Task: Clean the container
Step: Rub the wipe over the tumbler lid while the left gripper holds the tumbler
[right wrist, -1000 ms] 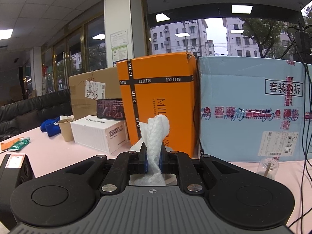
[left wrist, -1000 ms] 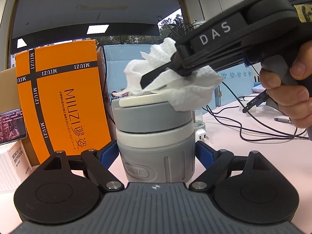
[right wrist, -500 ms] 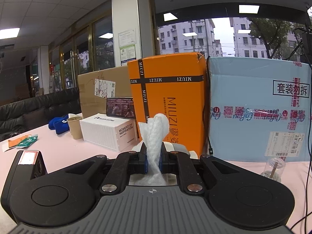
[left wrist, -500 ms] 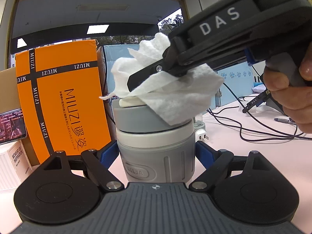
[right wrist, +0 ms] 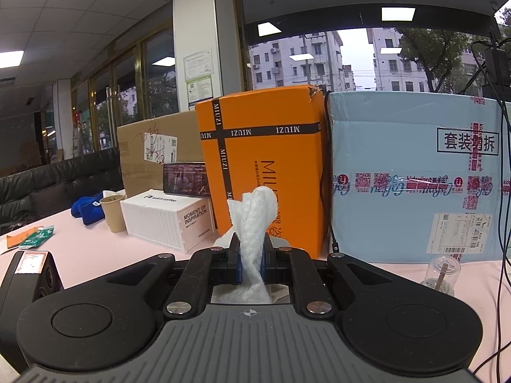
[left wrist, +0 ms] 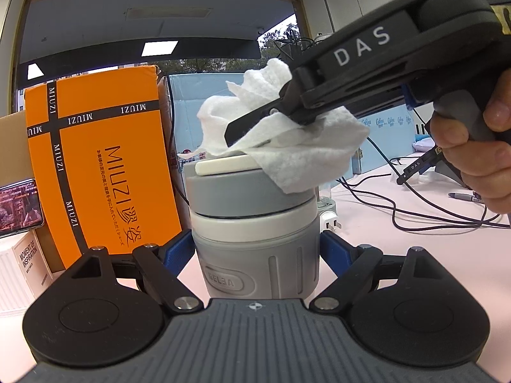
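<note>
Pale pink table [right wrist: 95,249]: boxes [right wrist: 262,172], container [left wrist: 255,229], possibly cables [left wrist: 415,214].

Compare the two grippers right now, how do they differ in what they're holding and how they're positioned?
The left gripper is shut on the grey container, holding its lower body from both sides; the right gripper is shut on a white paper towel. The left sits low near the table; the right is above the container's lid, towel draped over its top. Both are black, hand-held and closed.

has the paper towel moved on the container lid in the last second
Yes. In the left wrist view the paper towel slid left then back right across the lid, while the container stayed put.
</note>
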Available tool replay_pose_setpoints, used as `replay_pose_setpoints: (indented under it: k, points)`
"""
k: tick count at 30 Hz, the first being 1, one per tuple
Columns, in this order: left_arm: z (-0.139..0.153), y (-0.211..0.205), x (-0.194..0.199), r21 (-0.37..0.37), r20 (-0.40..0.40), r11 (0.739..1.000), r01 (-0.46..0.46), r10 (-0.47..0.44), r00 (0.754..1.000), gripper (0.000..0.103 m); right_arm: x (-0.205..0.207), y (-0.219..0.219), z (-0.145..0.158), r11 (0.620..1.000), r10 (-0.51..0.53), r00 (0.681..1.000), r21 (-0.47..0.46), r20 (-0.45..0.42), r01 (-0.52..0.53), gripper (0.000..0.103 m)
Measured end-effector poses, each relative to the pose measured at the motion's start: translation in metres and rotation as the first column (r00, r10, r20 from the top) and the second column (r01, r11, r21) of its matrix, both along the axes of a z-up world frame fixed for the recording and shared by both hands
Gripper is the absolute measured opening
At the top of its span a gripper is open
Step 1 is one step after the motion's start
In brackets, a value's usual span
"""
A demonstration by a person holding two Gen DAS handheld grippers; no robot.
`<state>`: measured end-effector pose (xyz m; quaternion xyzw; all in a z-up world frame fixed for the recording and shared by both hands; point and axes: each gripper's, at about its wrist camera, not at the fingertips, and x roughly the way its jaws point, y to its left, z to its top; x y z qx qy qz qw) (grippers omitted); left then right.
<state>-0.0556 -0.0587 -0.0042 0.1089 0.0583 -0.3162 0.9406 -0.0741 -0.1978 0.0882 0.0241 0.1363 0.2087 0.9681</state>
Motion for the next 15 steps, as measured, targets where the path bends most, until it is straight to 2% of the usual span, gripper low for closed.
replay_pose_setpoints:
  k: [11,15]
  points:
    - [0.0,0.001,0.003,0.001,0.003,1.0,-0.001,0.001,1.0,0.083,-0.005,0.016,0.003,0.998,0.057,0.998,-0.038,0.016,-0.057,0.01]
    - [0.001,0.001,0.004,0.002,0.003,1.0,-0.001,0.001,1.0,0.083,0.002,0.015,0.002,0.999,0.022,1.0,-0.037,0.02,-0.021,0.01]
